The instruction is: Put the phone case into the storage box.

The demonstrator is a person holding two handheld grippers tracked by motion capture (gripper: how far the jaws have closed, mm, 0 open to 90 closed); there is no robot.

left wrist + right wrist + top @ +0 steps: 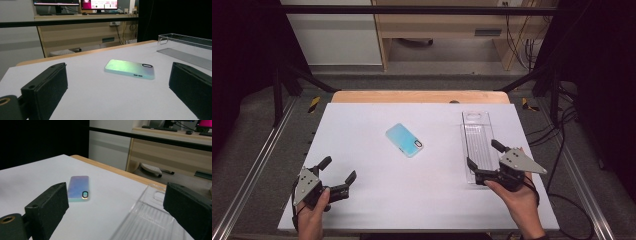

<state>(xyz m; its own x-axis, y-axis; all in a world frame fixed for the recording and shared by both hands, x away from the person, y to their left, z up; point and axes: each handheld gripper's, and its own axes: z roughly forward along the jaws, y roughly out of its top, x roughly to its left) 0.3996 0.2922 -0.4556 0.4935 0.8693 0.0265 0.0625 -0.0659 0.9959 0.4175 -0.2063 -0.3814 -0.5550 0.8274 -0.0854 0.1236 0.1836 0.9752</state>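
The phone case [404, 140] lies flat mid-table, apart from both grippers; the clear tray [477, 145] sits right; left gripper [337, 177] and right gripper [484, 159] gape wide, empty; a shallow pinch could skid the slick case away.

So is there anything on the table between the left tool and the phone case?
Nothing visible. The left tool hovers open near the front left of the table, and only bare white surface lies between it and the phone case. The clear tray sits off to the right, at the right tool.
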